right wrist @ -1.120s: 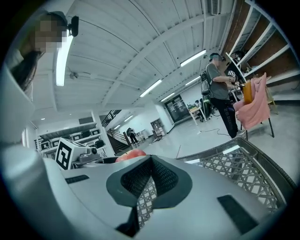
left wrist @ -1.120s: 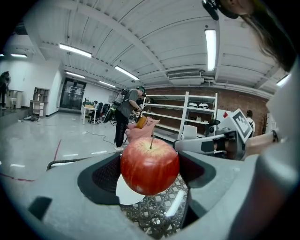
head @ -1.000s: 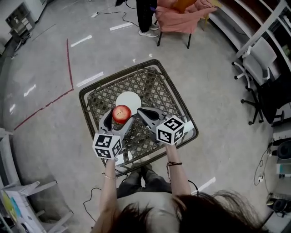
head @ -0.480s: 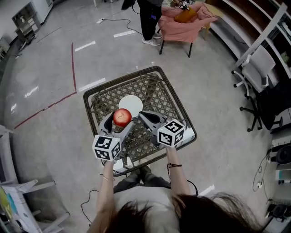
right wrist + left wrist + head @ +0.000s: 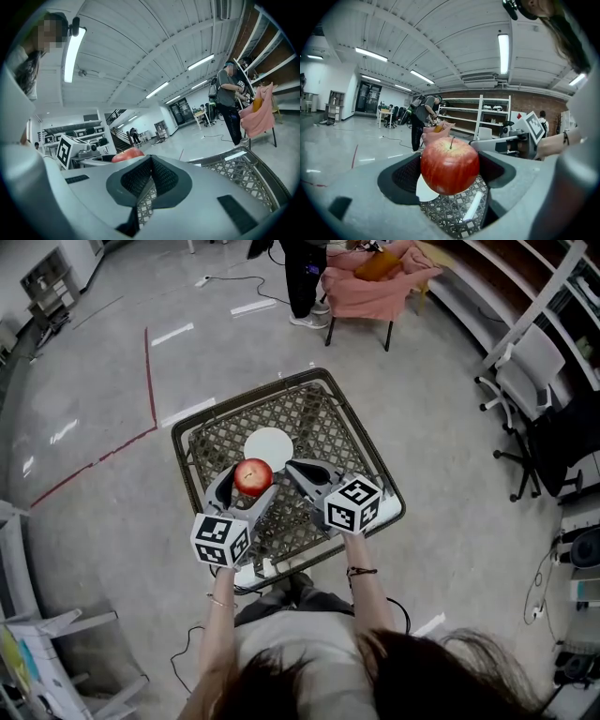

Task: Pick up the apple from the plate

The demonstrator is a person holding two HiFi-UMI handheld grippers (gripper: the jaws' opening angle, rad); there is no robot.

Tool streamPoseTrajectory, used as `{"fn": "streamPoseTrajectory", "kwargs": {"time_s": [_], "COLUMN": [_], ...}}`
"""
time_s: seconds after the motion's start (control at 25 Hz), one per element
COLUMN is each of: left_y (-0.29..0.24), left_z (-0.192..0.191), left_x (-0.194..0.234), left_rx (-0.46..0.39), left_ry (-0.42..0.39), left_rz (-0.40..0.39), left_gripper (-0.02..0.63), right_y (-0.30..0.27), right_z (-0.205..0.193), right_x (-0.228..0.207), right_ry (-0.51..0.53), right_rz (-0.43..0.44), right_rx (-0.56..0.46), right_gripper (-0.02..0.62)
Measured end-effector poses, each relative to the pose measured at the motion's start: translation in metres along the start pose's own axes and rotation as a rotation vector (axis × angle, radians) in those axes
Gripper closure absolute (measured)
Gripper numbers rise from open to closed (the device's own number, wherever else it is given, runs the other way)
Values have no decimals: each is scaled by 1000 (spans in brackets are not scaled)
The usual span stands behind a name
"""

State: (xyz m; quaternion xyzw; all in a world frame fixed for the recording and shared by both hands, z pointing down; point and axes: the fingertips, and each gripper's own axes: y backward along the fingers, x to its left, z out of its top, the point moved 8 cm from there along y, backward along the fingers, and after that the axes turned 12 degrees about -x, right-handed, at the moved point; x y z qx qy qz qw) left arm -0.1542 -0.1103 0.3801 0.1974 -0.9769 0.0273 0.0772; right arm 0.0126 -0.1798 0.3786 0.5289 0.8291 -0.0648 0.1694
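A red apple [image 5: 252,476] hangs in the air between the jaws of my left gripper [image 5: 249,478], which is shut on it, just nearer than the white plate [image 5: 268,443]. In the left gripper view the apple [image 5: 450,165] fills the space between the dark pads, stem up, with the plate [image 5: 423,190] below and behind it. My right gripper [image 5: 293,469] is close beside the apple on its right, jaws shut and holding nothing. In the right gripper view the pads [image 5: 161,176] meet, and the apple [image 5: 127,155] peeks over them at left.
The plate lies on a square metal lattice table [image 5: 323,423] with a raised rim. Beyond it are a chair draped in pink cloth [image 5: 375,287] and a standing person [image 5: 305,277]. An office chair [image 5: 534,395] is at the right. Red tape [image 5: 148,371] marks the floor.
Both grippers keep their poses and the apple stays in the left one. Only the head view has shifted a little.
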Motion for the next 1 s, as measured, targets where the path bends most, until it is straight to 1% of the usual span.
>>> {"fn": "streamPoseTrajectory", "kwargs": {"time_s": [0.52, 1.0], "left_y": [1, -4], "left_z": [1, -4], "left_x": [2, 1], "left_rx": [-10, -5], "left_ry": [5, 8], "left_rz": [5, 2], "left_gripper": [212, 212], "right_y": [-1, 2], "right_z": [4, 4], "right_x": [3, -4], "right_ry": [19, 21], "right_rz": [3, 1], "right_rx": [-14, -15], "right_gripper": [586, 586]}}
